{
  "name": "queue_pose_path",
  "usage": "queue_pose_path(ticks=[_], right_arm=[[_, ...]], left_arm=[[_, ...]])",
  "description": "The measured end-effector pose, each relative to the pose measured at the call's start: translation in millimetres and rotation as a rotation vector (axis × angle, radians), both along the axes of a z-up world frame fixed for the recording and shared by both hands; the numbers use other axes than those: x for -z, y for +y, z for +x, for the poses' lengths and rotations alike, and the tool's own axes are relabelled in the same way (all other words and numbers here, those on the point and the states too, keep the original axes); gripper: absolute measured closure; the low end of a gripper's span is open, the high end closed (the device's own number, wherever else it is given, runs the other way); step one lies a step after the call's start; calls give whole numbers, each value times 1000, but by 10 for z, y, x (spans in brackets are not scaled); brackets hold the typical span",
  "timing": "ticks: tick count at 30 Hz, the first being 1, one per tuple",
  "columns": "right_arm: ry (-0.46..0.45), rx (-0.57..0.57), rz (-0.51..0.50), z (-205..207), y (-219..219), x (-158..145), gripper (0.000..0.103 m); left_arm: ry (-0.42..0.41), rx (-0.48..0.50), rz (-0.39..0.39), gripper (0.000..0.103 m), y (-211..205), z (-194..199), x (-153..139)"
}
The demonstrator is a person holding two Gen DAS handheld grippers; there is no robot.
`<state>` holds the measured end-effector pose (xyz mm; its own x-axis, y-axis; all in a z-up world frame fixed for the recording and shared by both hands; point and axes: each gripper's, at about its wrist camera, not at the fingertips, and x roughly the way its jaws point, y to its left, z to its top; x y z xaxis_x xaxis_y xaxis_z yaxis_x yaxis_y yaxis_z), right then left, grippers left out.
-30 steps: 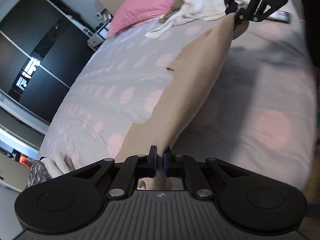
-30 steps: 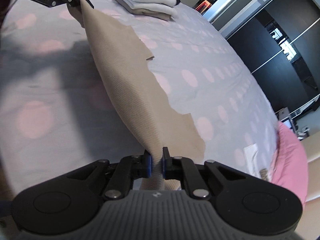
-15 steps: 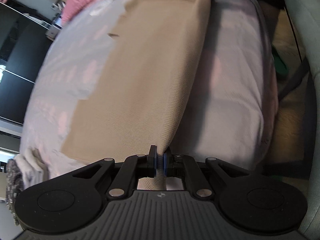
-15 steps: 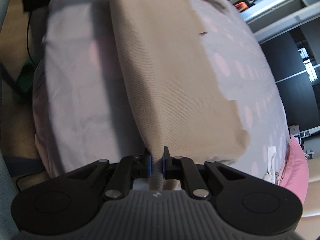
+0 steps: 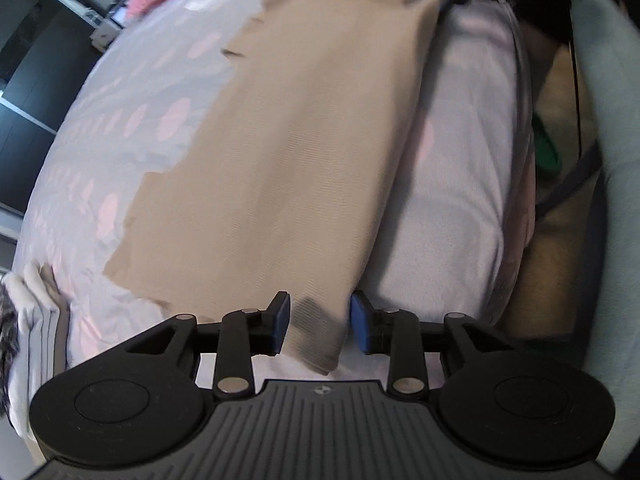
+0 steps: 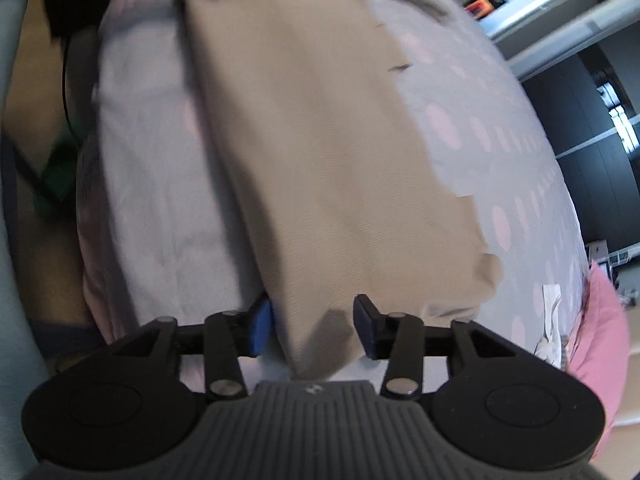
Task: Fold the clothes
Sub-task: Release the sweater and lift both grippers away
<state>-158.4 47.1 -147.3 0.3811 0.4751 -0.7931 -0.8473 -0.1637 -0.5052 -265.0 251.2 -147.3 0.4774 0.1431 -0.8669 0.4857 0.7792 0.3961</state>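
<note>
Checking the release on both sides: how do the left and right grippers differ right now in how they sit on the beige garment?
Not much. The left gripper is at one corner of the beige garment, the right gripper at the opposite one. In the right wrist view one pad is partly behind cloth; the left's pads both show. Shared: jaws open, corner lying slack between them.

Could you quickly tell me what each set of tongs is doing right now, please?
Left tongs: open, holding nothing; the cloth lies between the jaws.
Right tongs: open, likewise.
</note>
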Motion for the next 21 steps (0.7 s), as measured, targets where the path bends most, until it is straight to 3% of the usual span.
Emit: queue_pose_path(ticks=[3,7,12,18,21], right_arm=[[77,38,92,89,-21,-205,43],[205,197,185,378,33,-290,40],[366,412,294,760,109,-367,38],[558,670,424,1218,201,-460,38],[596,794,451,1400,238,-368,38]], left_arm=[[-73,-59,-137,57,123,45,-293],[-155,-159,-327,53,357,145,-582],[-210,-313,-378,52,524,249,-666],[-217,-596,-321,52,751,559,-560],[-231,-712,-338,52,935,603,-509]])
